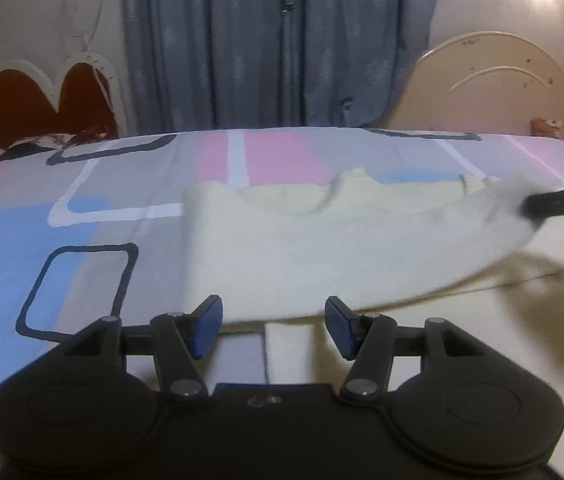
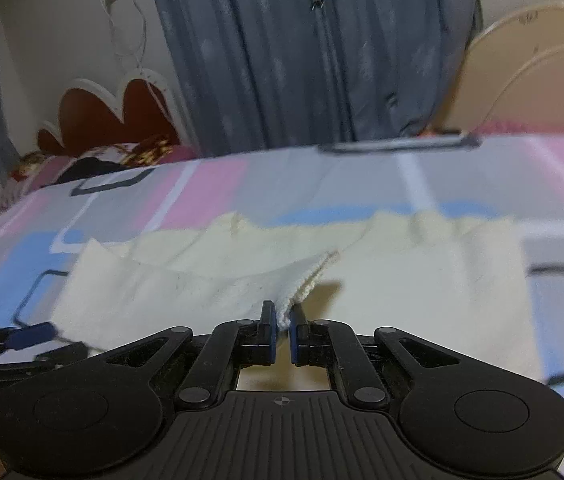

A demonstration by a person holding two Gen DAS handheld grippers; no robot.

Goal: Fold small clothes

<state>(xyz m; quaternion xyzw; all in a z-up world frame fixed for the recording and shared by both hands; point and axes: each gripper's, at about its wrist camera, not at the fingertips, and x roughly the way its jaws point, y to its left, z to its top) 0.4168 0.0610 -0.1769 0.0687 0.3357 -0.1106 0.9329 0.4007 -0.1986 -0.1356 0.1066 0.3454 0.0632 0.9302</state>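
The right gripper (image 2: 281,332) pinches a ribbed edge of the cream shirt (image 2: 210,280) tight between its blue pads and lifts that corner up. The left gripper (image 1: 273,326) has its fingers wide apart, holding nothing, just at the near edge of the shirt. The shirt lies spread on a bed sheet (image 1: 34,208) with pink, blue and gray blocks and dark rounded squares. Past the bed, a red and white wavy headboard (image 1: 42,96) stands on the left. A gray-blue curtain (image 1: 274,40) hangs in the middle. A cream round board (image 1: 502,80) leans on the right.
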